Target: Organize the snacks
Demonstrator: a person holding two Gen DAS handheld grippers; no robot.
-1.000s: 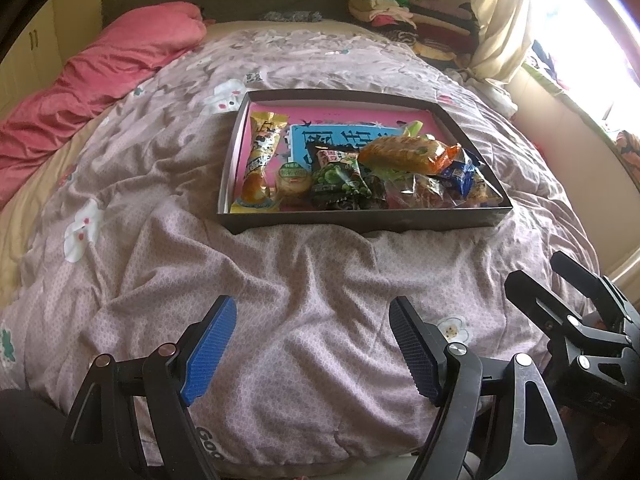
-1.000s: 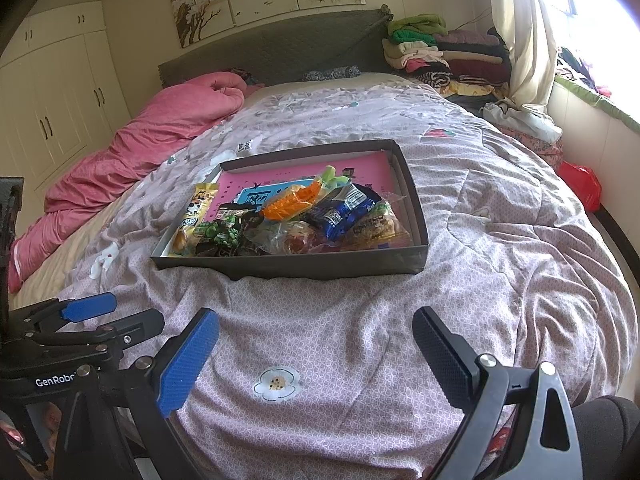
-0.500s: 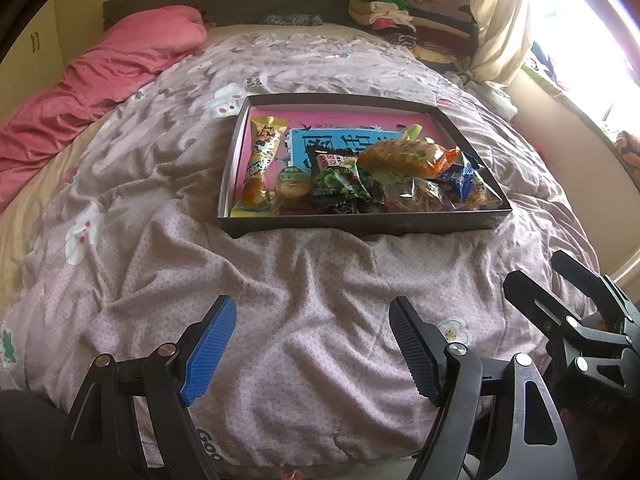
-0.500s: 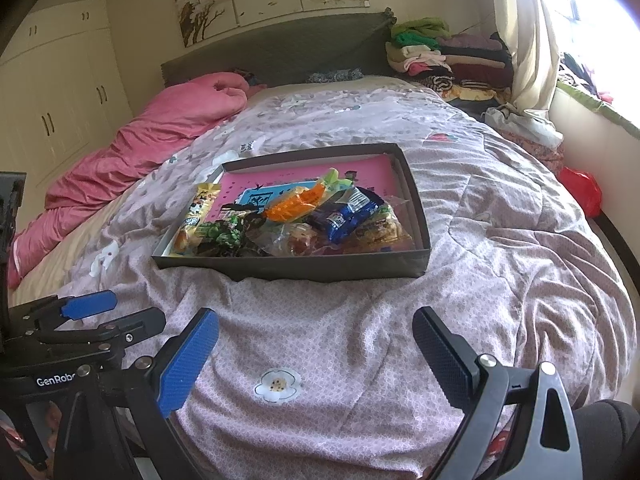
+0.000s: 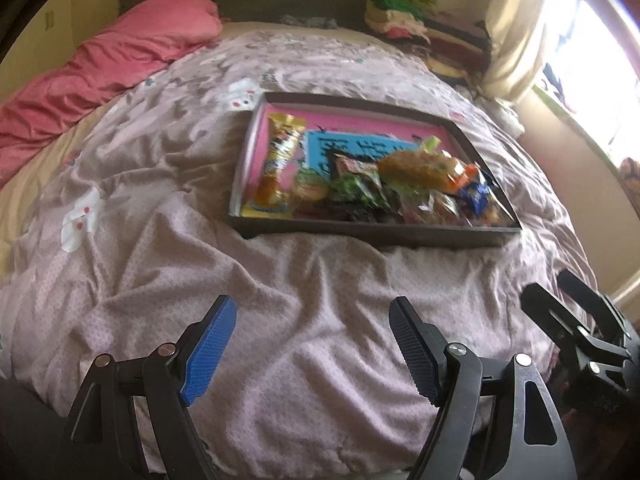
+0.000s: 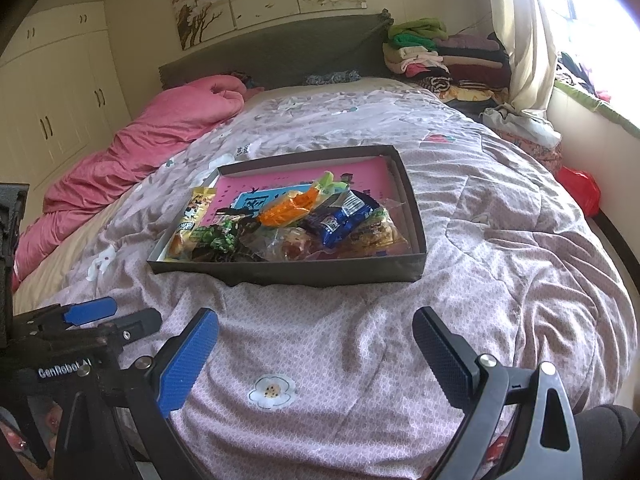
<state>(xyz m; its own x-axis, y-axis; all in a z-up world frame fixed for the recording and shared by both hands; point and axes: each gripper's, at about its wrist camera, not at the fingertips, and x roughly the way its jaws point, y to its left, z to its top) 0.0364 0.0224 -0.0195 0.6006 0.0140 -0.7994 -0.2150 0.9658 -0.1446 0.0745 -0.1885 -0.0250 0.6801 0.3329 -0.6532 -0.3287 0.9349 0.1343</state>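
A dark shallow box (image 5: 372,236) (image 6: 320,272) with a pink floor lies on the mauve quilt. In it lie several snack packets: a yellow packet (image 5: 278,160) (image 6: 192,216) at the left, a green one (image 5: 356,188) (image 6: 218,238), an orange one (image 5: 424,166) (image 6: 288,208) and a blue one (image 5: 476,194) (image 6: 344,216). My left gripper (image 5: 312,344) is open and empty above the quilt, short of the box. My right gripper (image 6: 316,352) is open and empty too, and shows at the right of the left wrist view (image 5: 576,312).
A pink duvet (image 6: 132,148) lies along the bed's left side. Folded clothes (image 6: 436,56) are stacked at the far right by the headboard and curtain. A red bag (image 6: 580,192) lies on the floor at the right. The left gripper shows at the lower left of the right wrist view (image 6: 108,316).
Both grippers stay open. The left wrist view has swung a little, so the box sits more to the right and is blurred. The right view has drawn slightly closer to the box.
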